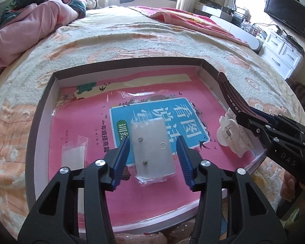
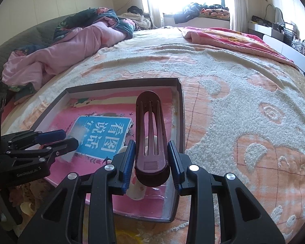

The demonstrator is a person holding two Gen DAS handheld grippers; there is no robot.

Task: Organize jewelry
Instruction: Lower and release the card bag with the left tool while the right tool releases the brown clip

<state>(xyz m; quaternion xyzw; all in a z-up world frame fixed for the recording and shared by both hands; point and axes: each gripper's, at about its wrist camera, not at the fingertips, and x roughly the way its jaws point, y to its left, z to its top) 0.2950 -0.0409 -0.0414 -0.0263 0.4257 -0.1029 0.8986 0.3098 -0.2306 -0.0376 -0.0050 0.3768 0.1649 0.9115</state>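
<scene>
A shallow grey box lid (image 1: 38,109) lies on the bed with a pink book (image 1: 81,134) inside as its floor. My left gripper (image 1: 153,156) is open, its blue pads either side of a clear packet of small stud earrings (image 1: 152,152) lying on the book. My right gripper (image 2: 150,162) is shut on a long dark maroon hair clip (image 2: 150,126), held above the box's right side; it also shows in the left wrist view (image 1: 232,95). A white claw clip (image 1: 234,136) lies in the box beneath it.
A small empty clear bag (image 1: 75,152) lies on the book's left side. The box rests on a cream and orange bedspread (image 2: 244,101). A pink quilt (image 2: 60,55) is heaped at the far left. White drawers and a TV (image 1: 286,14) stand at the right.
</scene>
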